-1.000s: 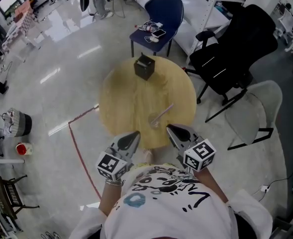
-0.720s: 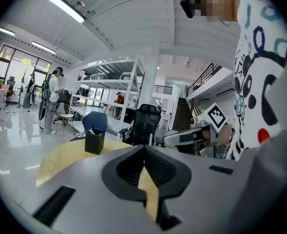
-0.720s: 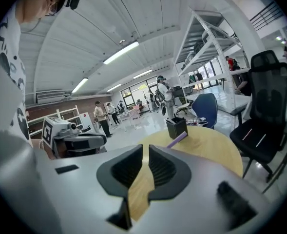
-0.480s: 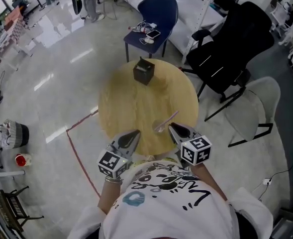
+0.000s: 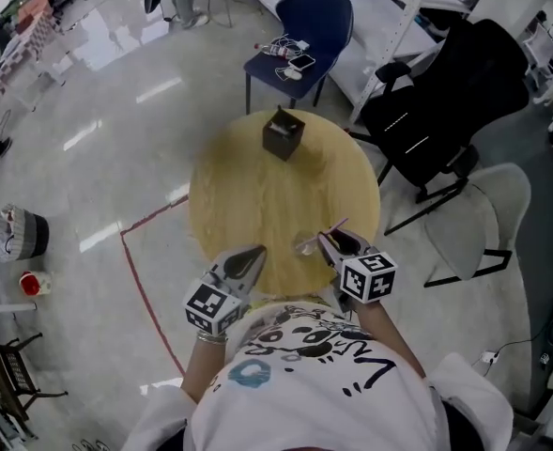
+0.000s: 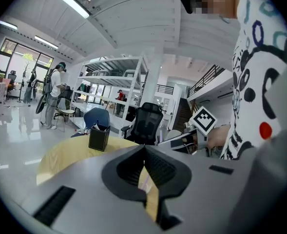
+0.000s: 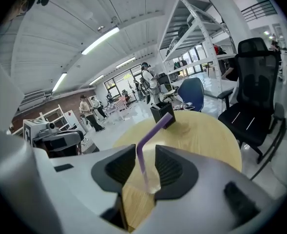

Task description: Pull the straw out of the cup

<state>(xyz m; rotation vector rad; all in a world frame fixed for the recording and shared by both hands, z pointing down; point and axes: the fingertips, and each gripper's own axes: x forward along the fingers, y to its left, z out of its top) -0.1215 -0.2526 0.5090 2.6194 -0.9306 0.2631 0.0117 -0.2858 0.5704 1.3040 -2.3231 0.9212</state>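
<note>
A clear cup stands near the front edge of the round wooden table, with a bent purple straw leaning out of it to the right. My right gripper is at the cup. In the right gripper view the straw rises between the two jaws with a gap on each side, and the cup sits low between them; this gripper is open. My left gripper hangs over the table's front edge, left of the cup, shut with nothing in it.
A black box stands at the table's far side. Beyond it is a blue chair with small items on its seat. A black office chair and a grey chair stand to the right. Red tape marks the floor at left.
My right gripper has moved forward and left to the cup, so the straw now stands between its jaws. The left gripper has hardly moved.
</note>
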